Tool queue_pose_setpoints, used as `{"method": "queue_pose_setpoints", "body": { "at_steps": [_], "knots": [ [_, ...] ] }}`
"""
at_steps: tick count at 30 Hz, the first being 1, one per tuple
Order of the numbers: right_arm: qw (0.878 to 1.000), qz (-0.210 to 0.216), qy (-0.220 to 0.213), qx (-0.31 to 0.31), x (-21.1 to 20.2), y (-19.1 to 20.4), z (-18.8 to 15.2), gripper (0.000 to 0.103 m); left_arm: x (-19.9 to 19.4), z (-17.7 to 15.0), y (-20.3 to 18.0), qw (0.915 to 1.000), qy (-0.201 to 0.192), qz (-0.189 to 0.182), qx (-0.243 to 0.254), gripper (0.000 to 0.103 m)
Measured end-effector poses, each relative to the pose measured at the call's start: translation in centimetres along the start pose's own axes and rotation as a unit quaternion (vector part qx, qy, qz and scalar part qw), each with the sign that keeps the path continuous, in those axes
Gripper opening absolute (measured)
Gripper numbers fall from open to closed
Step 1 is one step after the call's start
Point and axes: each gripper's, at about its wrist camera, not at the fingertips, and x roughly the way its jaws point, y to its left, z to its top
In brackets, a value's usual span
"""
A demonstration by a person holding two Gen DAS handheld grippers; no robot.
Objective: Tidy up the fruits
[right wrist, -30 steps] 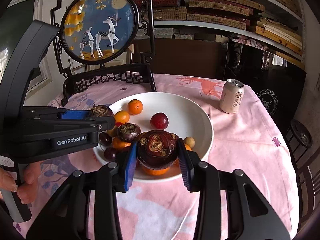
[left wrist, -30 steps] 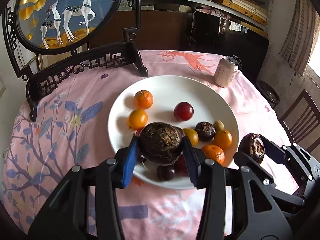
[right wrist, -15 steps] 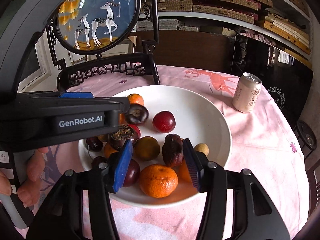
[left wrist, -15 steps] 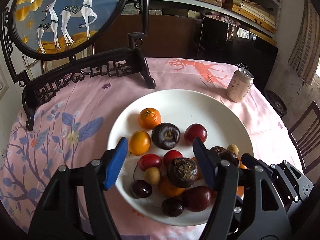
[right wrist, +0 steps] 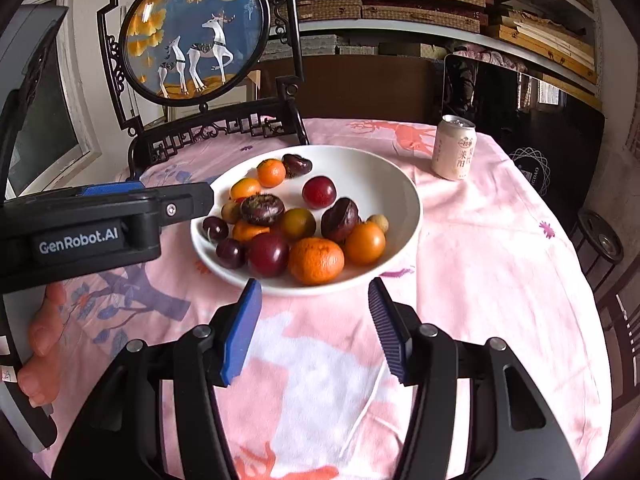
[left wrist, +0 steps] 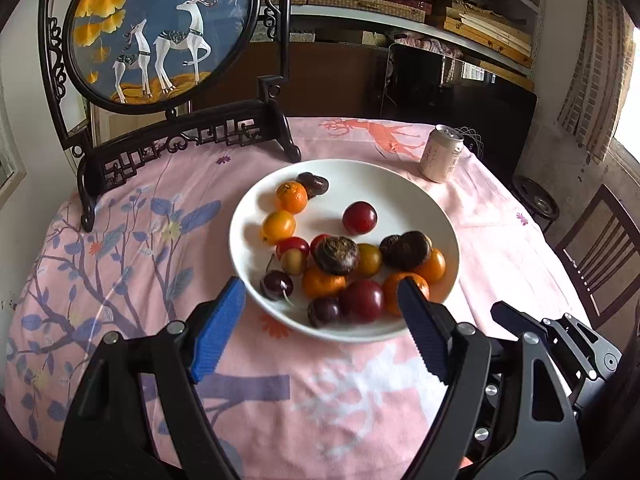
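Note:
A white plate on the pink tablecloth holds several fruits: oranges, red plums, cherries and dark brown water chestnuts. One chestnut lies on top of the pile, another to its right, a third at the far rim. My left gripper is open and empty, just short of the plate's near rim. My right gripper is open and empty, also short of the plate. The left gripper's body shows at the left of the right wrist view.
A drink can stands behind the plate on the right. A round deer picture on a black carved stand stands at the back left. A wooden chair is beyond the table's right edge. Shelves fill the background.
Both grippers held a dark chestnut a second ago, opened and dropped them onto the plate's pile, then drew back toward the near edge of the plate.

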Motion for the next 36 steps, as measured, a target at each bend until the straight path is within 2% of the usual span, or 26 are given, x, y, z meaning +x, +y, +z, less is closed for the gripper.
{"method": "queue_pose_setpoints", "body": {
  "at_steps": [7,17,23,36],
  "knots": [
    [1.000,0.001,0.022,-0.010,-2.7,1.7,-3.9,0.056,-3.3,-4.2,-0.2,0.9999,-0.002,0.009,0.012,0.089],
    [1.000,0.008,0.019,0.012,-5.7,1.9,-6.9,0.056,-5.4,-8.7,0.1,0.9997,0.013,0.019,0.009,0.091],
    [0.999,0.007,0.026,0.019,-6.0,2.0,-8.0,0.056,-6.0,-10.2,0.2,0.9995,0.023,0.021,0.006,0.092],
    [0.999,0.010,0.031,0.021,-5.6,2.1,-8.4,0.056,-5.8,-11.0,0.6,0.9994,0.033,0.012,0.000,0.096]
  ]
}}
